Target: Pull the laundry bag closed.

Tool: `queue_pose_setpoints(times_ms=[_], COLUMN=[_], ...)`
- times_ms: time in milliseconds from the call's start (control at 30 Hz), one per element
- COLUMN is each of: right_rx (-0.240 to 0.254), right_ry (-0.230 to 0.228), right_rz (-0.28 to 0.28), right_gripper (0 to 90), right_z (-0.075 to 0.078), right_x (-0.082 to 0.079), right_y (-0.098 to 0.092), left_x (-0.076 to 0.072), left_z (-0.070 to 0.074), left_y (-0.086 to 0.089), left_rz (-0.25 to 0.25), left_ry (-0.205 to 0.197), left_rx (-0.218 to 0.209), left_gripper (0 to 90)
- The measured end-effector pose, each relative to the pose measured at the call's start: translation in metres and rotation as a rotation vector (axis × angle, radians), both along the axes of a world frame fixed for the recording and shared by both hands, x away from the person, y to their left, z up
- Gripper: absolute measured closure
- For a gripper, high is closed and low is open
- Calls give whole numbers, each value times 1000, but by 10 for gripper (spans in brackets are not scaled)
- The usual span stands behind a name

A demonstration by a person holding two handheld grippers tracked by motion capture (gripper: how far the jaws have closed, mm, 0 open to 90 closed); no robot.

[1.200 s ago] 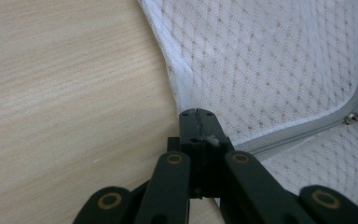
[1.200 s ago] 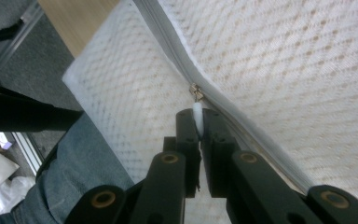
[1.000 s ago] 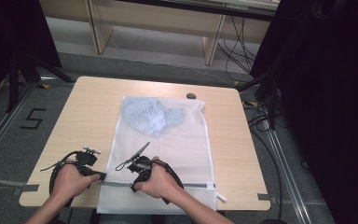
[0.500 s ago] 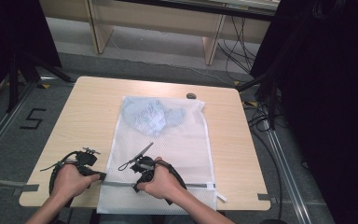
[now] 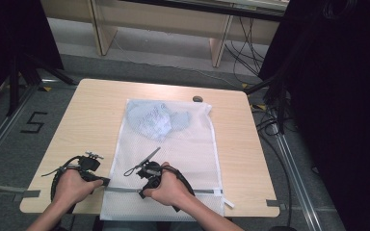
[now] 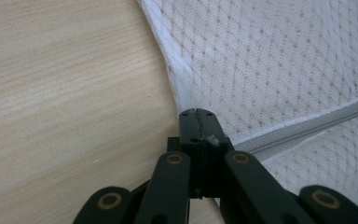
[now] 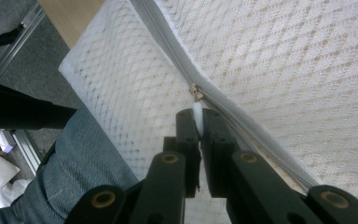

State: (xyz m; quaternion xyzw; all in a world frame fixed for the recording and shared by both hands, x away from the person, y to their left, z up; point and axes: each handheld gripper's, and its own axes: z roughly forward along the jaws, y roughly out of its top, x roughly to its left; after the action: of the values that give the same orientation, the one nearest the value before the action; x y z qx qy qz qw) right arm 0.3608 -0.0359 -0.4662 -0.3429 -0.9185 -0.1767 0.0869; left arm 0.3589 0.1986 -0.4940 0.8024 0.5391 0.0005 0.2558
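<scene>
One mesh bag [image 5: 173,159], one blue garment [image 5: 156,119], two grippers [image 5: 107,181] [image 5: 142,192].

wooden table [image 5: 91,120] (mesh bag [image 5: 183,159] on top)

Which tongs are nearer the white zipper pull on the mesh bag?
Right. The right tongs are shut on the zipper pull; the left tongs clamp the mesh bag at its edge, further along the zipper.

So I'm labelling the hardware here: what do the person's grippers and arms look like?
Both the left gripper and the right gripper are black, with two flat jaws on linkage arms pinned by brass-coloured rivets. Black cables loop from each body. The right carries a grey three-cornered plate. The forearms are bare, with no sleeves in view.
</scene>
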Motion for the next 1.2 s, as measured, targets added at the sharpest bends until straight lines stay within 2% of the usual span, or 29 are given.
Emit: queue_pose_setpoints(times_ms=[100, 167, 300, 400, 500, 533, 767, 967, 1067, 1200], right_rx=[-3, 0, -10, -6, -12, -16, -11, -26, -26, -28], right_ry=[1, 7, 5, -4, 5, -6, 4, 2, -6, 7], right_rz=[0, -12, -12, 1, -12, 5, -14, -10, 8, -7], right_gripper=[870, 870, 870, 870, 870, 870, 870, 870, 870, 871], right_z=[1, 3, 3, 2, 4, 4, 5, 5, 5, 6], right_x=[0, -1, -1, 0, 0, 1, 1, 1, 3, 3], right_y=[-1, 0, -1, -2, -3, -4, -6, -7, -8, -9], left_x=[0, 1, 0, 0, 0, 0, 0, 0, 0, 0], left_z=[0, 1, 0, 0, 0, 0, 0, 0, 0, 0], left_y=[0, 1, 0, 0, 0, 0, 0, 0, 0, 0], left_rz=[1, -20, 5, -2, 2, 2, -1, -4, -4, -1], left_ry=[4, 7, 9, 5, 6, 2, 0, -5, -3, 0], left_rx=[3, 10, -5, -2, 1, -2, -1, 4, 1, -1], left_gripper=[899, 900, 899, 899, 899, 899, 899, 899, 899, 899])
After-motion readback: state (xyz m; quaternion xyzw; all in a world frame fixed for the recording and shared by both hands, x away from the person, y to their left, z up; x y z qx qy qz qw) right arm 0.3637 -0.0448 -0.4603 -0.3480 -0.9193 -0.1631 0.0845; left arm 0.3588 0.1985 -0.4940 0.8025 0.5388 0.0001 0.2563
